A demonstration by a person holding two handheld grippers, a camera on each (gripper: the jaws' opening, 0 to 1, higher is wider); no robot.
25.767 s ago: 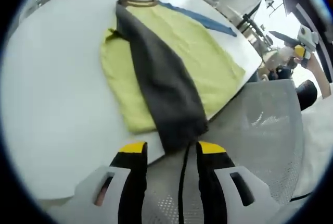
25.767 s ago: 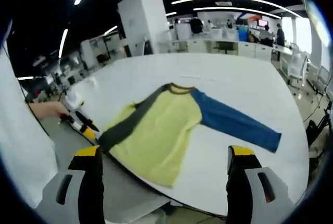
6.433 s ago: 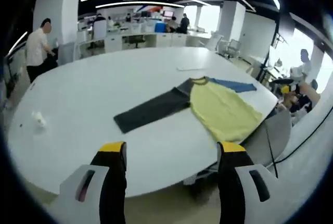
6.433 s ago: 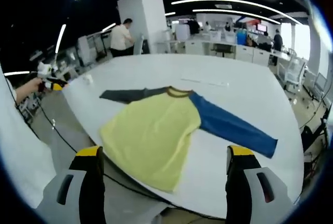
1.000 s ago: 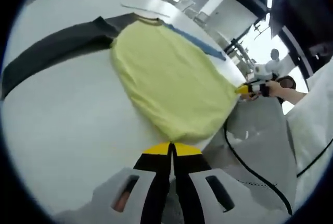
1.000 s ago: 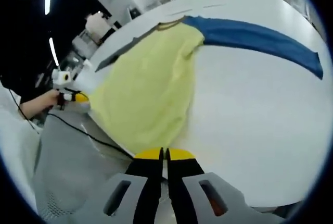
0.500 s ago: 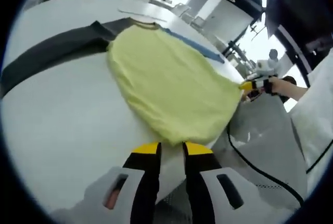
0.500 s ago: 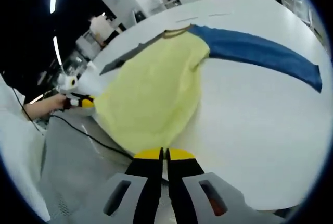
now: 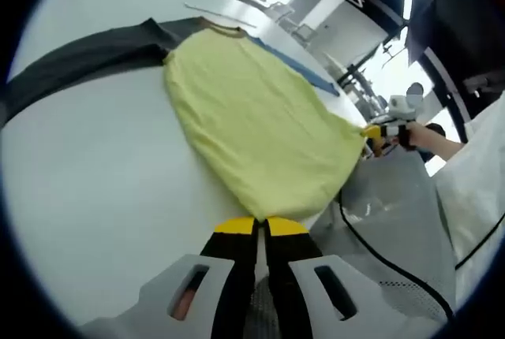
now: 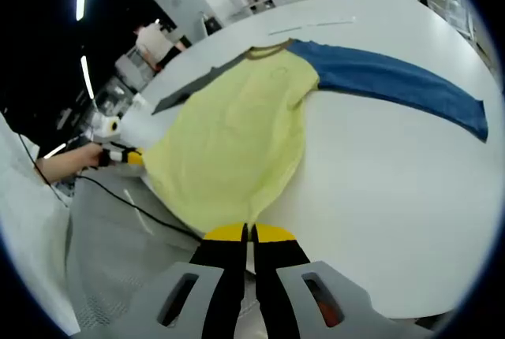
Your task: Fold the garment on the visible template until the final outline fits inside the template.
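Both pairs of jaws are seen closed at the hem of the garment (image 9: pixel 260 126), left gripper (image 9: pixel 261 227) and right gripper (image 10: pixel 249 233); the pinched cloth itself is hidden. The garment is spread on the white table (image 10: pixel 379 181), its blue sleeve (image 10: pixel 394 83) outstretched.

- The garment (image 9: pixel 260 130) is soft matt cloth: a yellow body with a fine, even knit, a dark grey sleeve (image 9: pixel 79 59) and a blue sleeve (image 10: pixel 394 83), all without sheen.
- The table (image 10: pixel 379 213) has a smooth white top with a faint satin gloss.
- The left gripper (image 9: pixel 260 232) has black matt jaws tipped in yellow, set in pale grey moulded plastic.
- The right gripper (image 10: pixel 246 236) looks the same: black matt jaws, yellow tips, smooth grey plastic housing.
- A grey chair (image 9: pixel 394 229) beside the table has a woven mesh surface, slightly rough in look.
- A thin black cable (image 9: pixel 379 252) looks like smooth rubber.
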